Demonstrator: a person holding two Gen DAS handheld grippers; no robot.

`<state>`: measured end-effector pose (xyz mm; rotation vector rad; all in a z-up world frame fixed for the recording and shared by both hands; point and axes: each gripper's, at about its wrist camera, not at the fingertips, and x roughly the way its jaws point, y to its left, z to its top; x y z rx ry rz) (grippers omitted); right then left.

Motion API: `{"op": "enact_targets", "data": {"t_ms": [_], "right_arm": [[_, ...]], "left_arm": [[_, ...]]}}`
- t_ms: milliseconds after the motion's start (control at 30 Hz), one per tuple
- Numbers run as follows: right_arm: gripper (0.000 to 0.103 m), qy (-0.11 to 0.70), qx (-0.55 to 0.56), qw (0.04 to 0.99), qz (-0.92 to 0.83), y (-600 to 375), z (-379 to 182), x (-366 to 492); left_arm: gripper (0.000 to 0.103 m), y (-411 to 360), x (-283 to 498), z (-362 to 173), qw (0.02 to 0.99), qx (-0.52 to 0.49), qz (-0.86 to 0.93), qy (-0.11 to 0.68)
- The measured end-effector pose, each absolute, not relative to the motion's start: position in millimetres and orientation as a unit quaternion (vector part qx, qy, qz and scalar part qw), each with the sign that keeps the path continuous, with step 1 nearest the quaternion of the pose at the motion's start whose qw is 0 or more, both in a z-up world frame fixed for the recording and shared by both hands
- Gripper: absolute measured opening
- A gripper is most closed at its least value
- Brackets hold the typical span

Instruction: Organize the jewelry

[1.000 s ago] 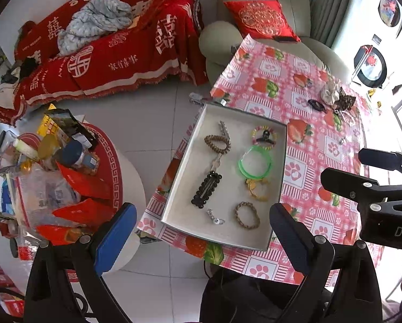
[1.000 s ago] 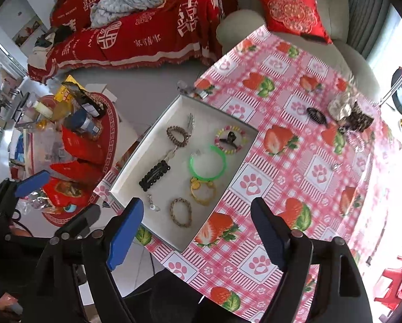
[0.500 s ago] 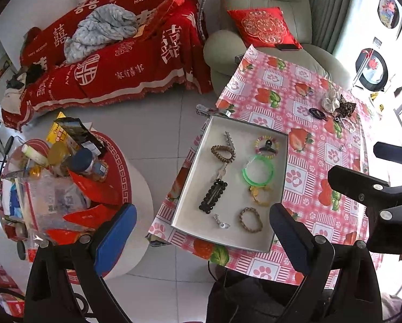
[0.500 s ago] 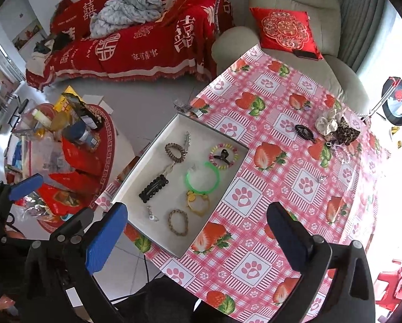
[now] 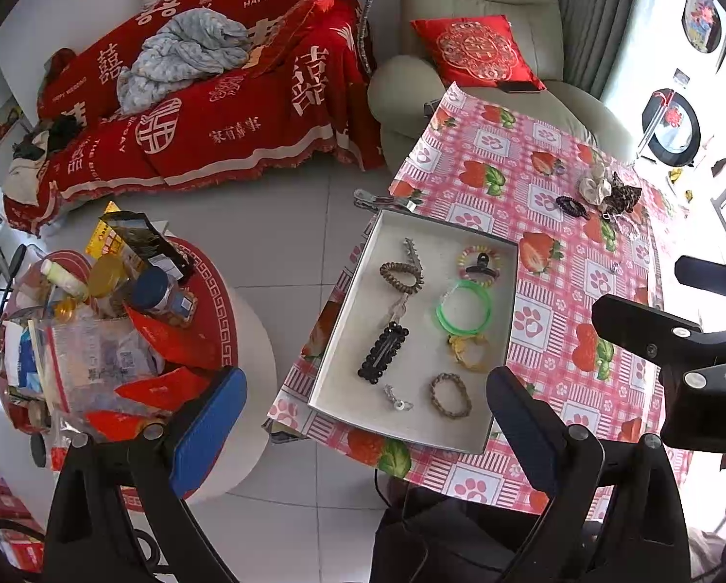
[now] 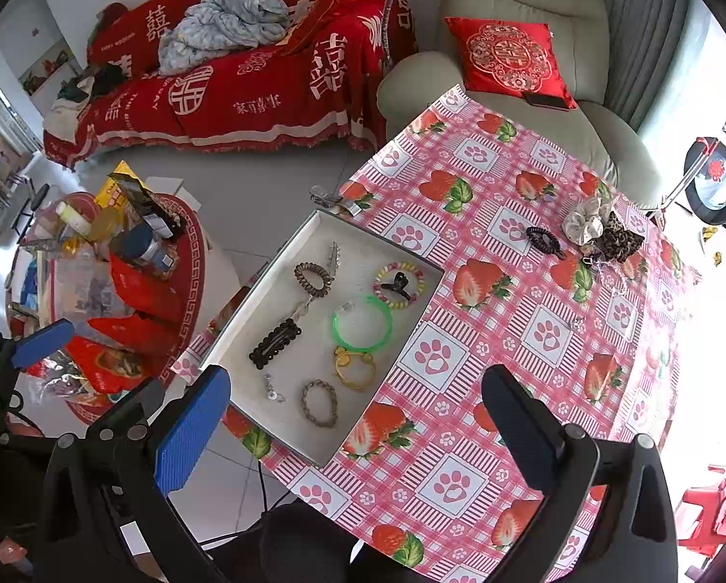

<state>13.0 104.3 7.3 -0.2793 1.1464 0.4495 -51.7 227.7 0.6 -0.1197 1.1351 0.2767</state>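
A round side table (image 5: 246, 340) crowded with bottles, jars and red packets stands at far left, beside a table under a pink strawberry-and-paw-print tablecloth (image 6: 533, 291). At the cloth's left edge sits a shallow white tray (image 6: 246, 311) holding the sorted jewelry: on its left side a brown coiled hair tie (image 6: 313, 279), a black beaded hair clip (image 6: 274, 343) and a small silver piece (image 6: 271, 388); further right a braided brown bracelet (image 6: 319, 402), a yellow bracelet (image 6: 354, 368), a green bangle (image 6: 362, 324) and a multicoloured bead bracelet (image 6: 398, 285) with a small black claw clip (image 6: 396, 285) lying on it. Both tools hover above the near edge of the table, pointing steeply down: the left gripper (image 5: 365, 425) with jaws spread and nothing between them, the right gripper (image 6: 353, 430) likewise spread wide and empty. Toward the far right of the cloth, well apart from the tray, lie a black spiral hair tie (image 6: 543, 239), a cream scrunchie (image 6: 584, 221) and a leopard-print scrunchie (image 6: 618, 239).
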Motion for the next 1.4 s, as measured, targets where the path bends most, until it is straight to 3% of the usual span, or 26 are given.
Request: {"op": "enact_targets", "data": {"t_ms": [1400], "right_arm": [[0.103,0.538,-0.129,0.806,0.212,102.8,6.0,10.2]], "left_arm": [[0.103,225.6,-52.5,0.0,0.832,-0.056,0.132,0.536]]}}
